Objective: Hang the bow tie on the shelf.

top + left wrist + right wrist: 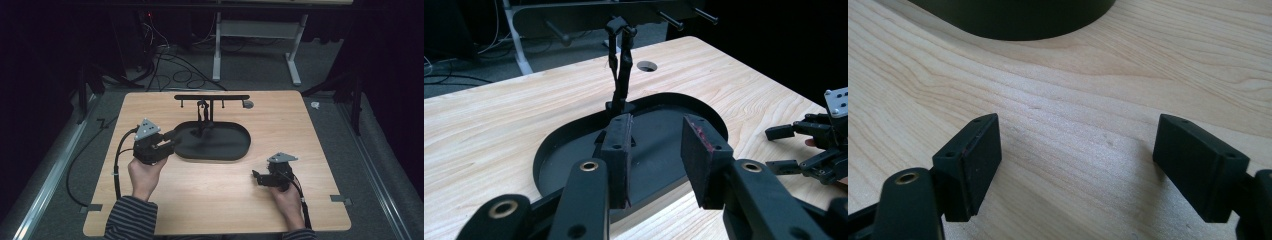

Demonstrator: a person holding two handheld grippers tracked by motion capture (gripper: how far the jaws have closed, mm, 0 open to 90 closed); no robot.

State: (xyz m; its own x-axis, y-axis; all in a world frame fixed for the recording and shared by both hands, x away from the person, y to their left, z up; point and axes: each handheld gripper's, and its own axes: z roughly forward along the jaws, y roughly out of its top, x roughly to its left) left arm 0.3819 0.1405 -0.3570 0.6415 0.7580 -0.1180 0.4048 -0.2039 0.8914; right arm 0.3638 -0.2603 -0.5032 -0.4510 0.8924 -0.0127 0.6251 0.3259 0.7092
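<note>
A black oval tray [235, 150] lies in the middle of the wooden table [200, 200]. From its far side rises a black stand [211, 97] with a crossbar and short pegs. My left gripper [175, 135] is held at the tray's left rim, pointing right. In the left gripper view its jaws stand open with nothing between them [656, 150], over the tray's near rim [574, 145], with the stand's post [620, 65] beyond. My right gripper [256, 178] rests low to the tray's right front, pointing left. It is wide open [1075, 150] over bare wood, with the tray's wall [1018, 20] ahead.
A grey round grommet [247, 104] sits in the table behind the tray. A grey desk frame [217, 45] and loose cables [170, 70] lie on the floor beyond. Metal rails [50, 180] run along both sides. Bare wood stretches along the table's front.
</note>
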